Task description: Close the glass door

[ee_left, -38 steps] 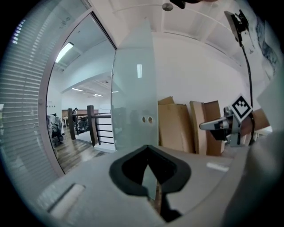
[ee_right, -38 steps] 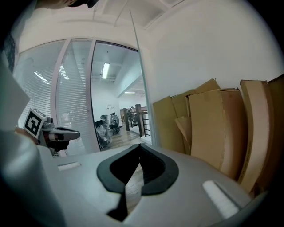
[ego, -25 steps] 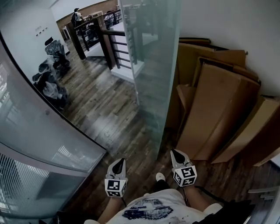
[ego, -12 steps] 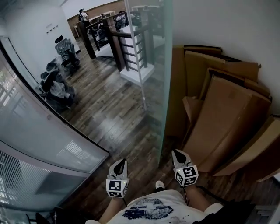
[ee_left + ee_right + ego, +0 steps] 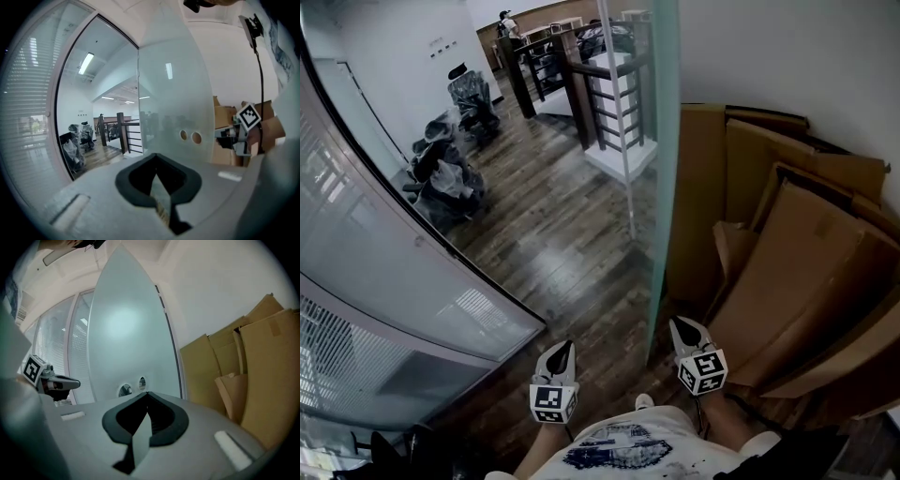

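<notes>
My left gripper point(image 5: 565, 345) has its jaws pressed together on nothing, and my right gripper point(image 5: 676, 323) is closed and empty too. Both are grey moulded shells with dark pads. The glass door point(image 5: 662, 187) stands between them, its near edge just ahead of the tips. It is a smooth, frosted, pale green pane with two round holes point(image 5: 190, 137) near that edge. It stands upright with its long axis vertical and its face running from near to far. On the right, flat brown cardboard sheets point(image 5: 787, 262) lean against the white wall, close beside the pane. On the left lie the dark plank floor point(image 5: 553, 244) and a curved glass wall point(image 5: 384, 281) with blinds. Far off are a dark wooden railing point(image 5: 605, 89) and wrapped chairs point(image 5: 455, 155).
</notes>
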A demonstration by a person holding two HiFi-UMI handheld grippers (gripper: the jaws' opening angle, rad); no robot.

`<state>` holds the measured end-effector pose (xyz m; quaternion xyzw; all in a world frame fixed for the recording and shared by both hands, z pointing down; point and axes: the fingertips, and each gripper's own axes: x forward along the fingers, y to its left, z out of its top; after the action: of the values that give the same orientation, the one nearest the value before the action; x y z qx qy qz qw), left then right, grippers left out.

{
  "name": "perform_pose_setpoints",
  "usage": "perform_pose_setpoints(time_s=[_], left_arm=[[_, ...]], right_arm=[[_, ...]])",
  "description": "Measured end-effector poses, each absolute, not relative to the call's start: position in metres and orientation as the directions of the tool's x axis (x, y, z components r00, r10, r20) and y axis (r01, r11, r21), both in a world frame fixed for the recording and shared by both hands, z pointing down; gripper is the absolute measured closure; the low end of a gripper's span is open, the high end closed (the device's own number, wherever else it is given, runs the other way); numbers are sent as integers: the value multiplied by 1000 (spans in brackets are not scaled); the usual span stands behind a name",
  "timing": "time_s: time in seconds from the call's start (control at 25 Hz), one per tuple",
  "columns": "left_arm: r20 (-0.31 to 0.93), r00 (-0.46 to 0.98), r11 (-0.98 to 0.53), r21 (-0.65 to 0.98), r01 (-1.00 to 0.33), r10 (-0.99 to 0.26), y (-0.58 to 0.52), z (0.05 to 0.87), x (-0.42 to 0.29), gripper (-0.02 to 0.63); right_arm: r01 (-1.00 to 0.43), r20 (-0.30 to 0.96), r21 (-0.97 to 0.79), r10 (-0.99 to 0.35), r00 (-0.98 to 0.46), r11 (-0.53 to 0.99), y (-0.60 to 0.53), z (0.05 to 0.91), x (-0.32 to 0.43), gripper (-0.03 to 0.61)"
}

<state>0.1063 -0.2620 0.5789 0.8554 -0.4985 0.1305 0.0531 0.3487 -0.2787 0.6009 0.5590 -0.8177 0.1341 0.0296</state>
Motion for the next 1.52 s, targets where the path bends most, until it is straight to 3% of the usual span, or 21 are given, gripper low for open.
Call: perform_pose_setpoints(time_s=[0.32,0.6,0.72,1.08,1.24,1.52], left_arm=[[274,407,-433,-39,-900,-871,-268,583,88,612],[266,373,-396,-39,-917,-889,-269,582,79,612],[266,356,-380,-44,-924,-896,-266,580,74,612],[283,300,-327,-54,-943,-911,-257,582,52,612],[283,298,-326,-58,-943,-912,-257,581,52,612],[293,293,-324,-65,-944,-910,-256,584,53,612]], right_arm=[[-806,155,-176,-793,-589,565,-308,600,332,568],[-588,133,-251,-574,-808,769,-322,603,317,399],[-492,123,-267,-477,-870,828,-326,597,311,393],[-310,215,-257,-259,-942,915,-319,608,289,335],[-300,242,-237,-243,-939,924,-323,613,280,295],[-295,263,-201,-238,-935,934,-327,615,278,285]])
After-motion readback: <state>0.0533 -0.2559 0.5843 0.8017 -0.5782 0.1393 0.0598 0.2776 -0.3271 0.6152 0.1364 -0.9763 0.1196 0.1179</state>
